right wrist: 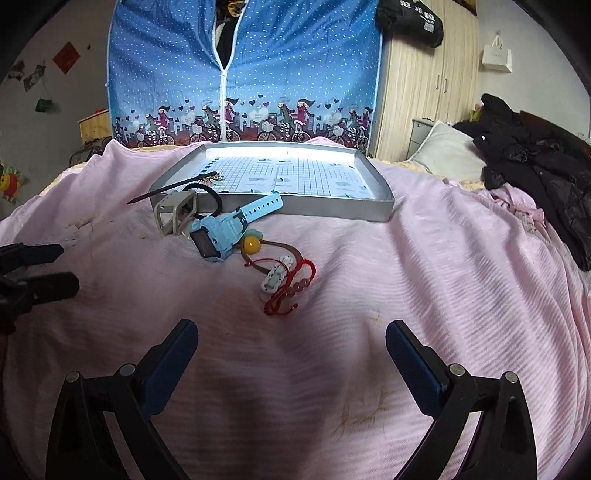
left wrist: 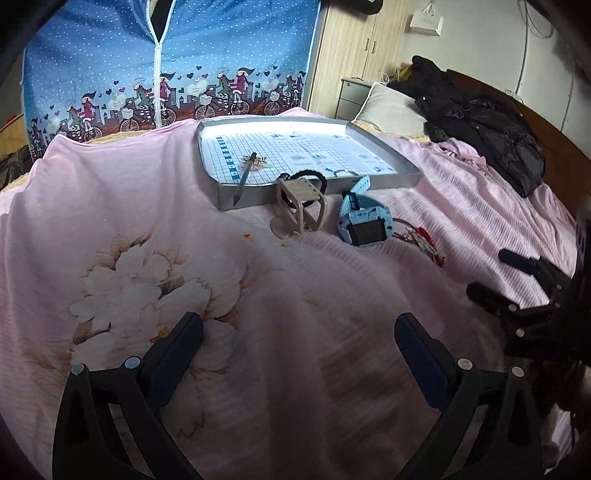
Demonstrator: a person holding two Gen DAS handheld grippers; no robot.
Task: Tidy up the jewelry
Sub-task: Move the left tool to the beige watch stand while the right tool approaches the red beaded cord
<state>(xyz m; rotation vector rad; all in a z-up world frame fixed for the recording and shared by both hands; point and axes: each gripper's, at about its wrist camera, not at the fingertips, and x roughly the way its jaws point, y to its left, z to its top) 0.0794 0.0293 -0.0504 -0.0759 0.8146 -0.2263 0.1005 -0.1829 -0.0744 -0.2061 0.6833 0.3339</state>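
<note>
Pink bedspread (right wrist: 406, 258), black coat (left wrist: 491, 133), pillow (left wrist: 391, 107)

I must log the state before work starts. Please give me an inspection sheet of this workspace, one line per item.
Surface: pink bedsheet with a flower print, wrinkled.
Job's things: grey tray holding a small gold piece; dark stick lying over its rim; blue watch, beige clip, black hair tie and red cord bracelets on the sheet.
Clutter: black jacket, pillow.
Grippers: left gripper and right gripper open, empty.
Cables: wires on the wall.
Surroundings: blue fabric wardrobe, wooden cupboard.
</note>
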